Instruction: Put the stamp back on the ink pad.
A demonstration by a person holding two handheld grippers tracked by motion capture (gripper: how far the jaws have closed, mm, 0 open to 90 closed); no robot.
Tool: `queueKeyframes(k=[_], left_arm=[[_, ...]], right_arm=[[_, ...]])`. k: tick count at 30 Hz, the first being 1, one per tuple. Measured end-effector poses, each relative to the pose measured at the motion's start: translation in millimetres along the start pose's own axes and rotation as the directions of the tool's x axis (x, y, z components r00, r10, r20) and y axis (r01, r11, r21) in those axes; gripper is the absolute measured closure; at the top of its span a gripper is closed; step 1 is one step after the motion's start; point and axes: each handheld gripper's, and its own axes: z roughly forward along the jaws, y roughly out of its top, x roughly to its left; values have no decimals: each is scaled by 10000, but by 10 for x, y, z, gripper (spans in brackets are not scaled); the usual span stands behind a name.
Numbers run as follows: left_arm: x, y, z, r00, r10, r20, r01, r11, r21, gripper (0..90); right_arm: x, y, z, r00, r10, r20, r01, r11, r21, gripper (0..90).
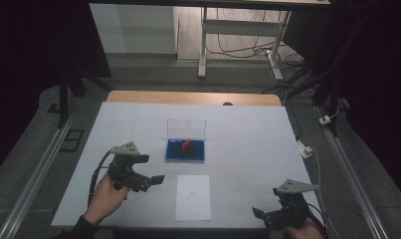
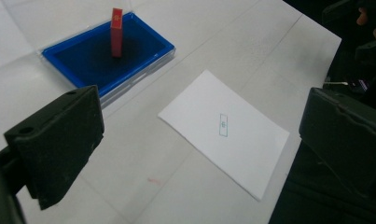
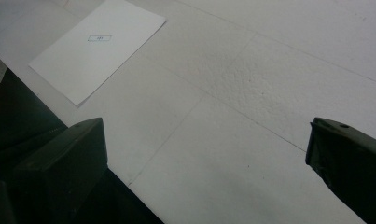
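A blue ink pad (image 1: 174, 152) lies in a clear case at the table's middle, with the lid (image 1: 186, 127) standing up behind it. A red stamp (image 1: 186, 146) stands upright on the pad. The left gripper view has the same stamp (image 2: 116, 31) and pad (image 2: 83, 60) at upper left. A white sheet (image 1: 193, 196) with a small blue printed mark (image 1: 190, 194) lies nearer the front edge. My left gripper (image 1: 151, 170) hovers open and empty to the left of the sheet, jaws wide (image 2: 204, 116). My right gripper (image 1: 265, 215) is open and empty at the front right (image 3: 206, 135).
A white cover (image 1: 248, 139) spreads over the table, and a wooden edge (image 1: 193, 97) shows at the far side. A white plug with its cable (image 1: 306, 150) lies off the right edge. A desk frame (image 1: 238, 30) and cables stand behind.
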Motion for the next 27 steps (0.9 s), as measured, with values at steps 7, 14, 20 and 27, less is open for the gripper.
queueKeyframes(k=[7, 14, 20, 27], left_arm=[[-50, -204, -235, 9995, -224, -233, 217, 9993, -311, 0], [-91, -423, -461, 9959, -631, -656, 583, 9956, -728, 0], [-130, -607, -585, 9907, -782, -1110, 705, 9950, -713, 0], [-131, -848, -665, 9807, -994, -1684, 938, 9948, -409, 0]], right_arm=[[-11, -2, -5, 10000, 88, 33, -88, 9999, -77, 0], [-13, -3, -11, 9999, 137, 47, -136, 9998, -119, 0], [-15, -3, -16, 9998, 174, 115, -172, 9998, -135, 0], [-11, -4, -15, 9998, 164, 111, -163, 9998, -149, 0]])
